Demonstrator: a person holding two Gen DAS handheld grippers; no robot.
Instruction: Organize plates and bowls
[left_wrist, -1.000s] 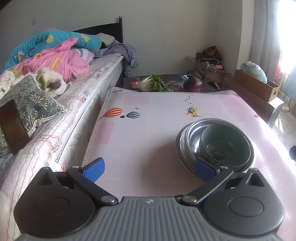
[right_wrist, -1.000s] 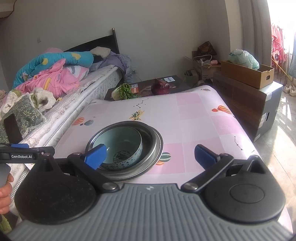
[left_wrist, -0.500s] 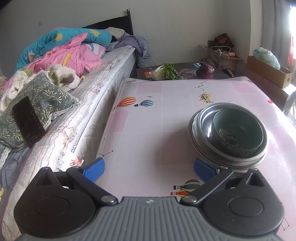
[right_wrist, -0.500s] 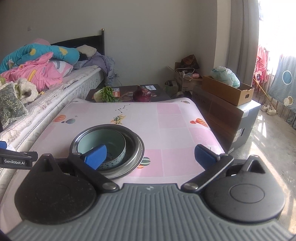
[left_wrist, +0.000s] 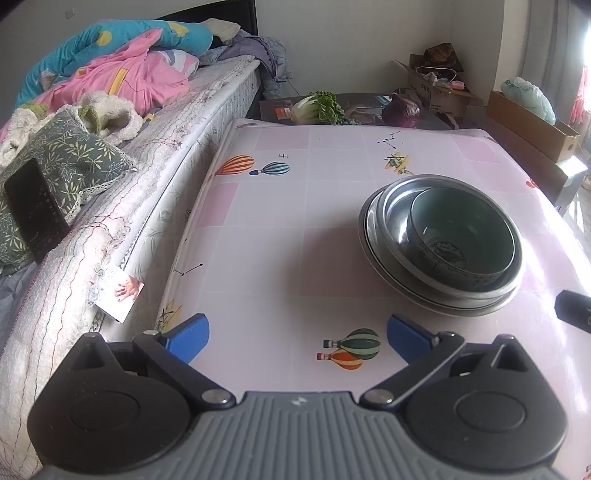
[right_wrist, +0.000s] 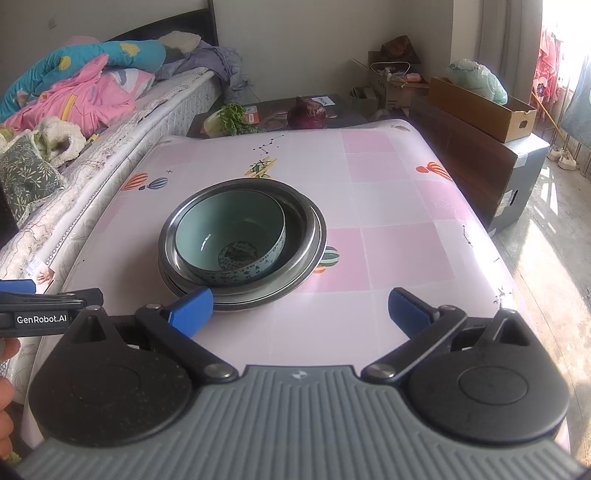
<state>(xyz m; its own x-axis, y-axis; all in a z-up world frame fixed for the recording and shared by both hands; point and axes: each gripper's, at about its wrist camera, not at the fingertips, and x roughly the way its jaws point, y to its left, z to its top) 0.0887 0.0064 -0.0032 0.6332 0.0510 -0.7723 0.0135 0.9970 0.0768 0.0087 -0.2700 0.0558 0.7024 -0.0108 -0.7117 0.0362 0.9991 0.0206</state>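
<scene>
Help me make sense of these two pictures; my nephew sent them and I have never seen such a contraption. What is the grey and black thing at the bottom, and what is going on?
There is no robot here. A person holds a hand tool in each hand, each ending in a two-finger claw with blue tips, and each carrying a wide-angle camera that looks forward along its fingers. The grey and black shape at the bottom of each picture is the tool itself.

One picture comes from the left claw, the other from the right claw. Both stand open and hold nothing.

On the table, covered in a pink balloon-print cloth, sits a green bowl nested inside a metal bowl, which rests on a metal plate. The stack lies ahead of both claws. A bed stands alongside the table.
</scene>
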